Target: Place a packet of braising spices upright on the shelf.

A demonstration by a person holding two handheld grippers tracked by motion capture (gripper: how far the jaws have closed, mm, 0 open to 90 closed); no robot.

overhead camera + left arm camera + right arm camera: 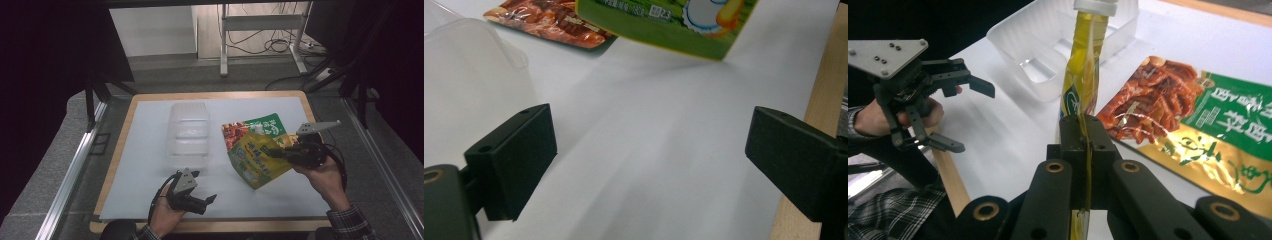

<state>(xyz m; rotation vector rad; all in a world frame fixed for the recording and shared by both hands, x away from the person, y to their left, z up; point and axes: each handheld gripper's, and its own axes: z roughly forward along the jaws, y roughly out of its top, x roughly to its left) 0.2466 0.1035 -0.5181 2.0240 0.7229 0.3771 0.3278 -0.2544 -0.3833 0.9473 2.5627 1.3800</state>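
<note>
Yellow-green pouch (258, 159) is pinched by its edge in the right hand-held gripper (1083, 130), hanging clear of the counter (150, 165), its cap toward the clear plastic bin (189, 131) ahead-left. Keep the pinch firm, carry it over the rim, lower inside before releasing. Left hand-held gripper (200, 199) is spread, empty; keep it clear. Red-green packet (1193, 120) lies right of the jaws.

The high view looks forward and down over the whole worktop (150, 165). The left gripper view sits low and close above the white surface, facing the yellow-green pouch (664, 20). The right gripper view looks along that pouch (1083, 75) toward the clear container (1048, 45), which all views share.
</note>
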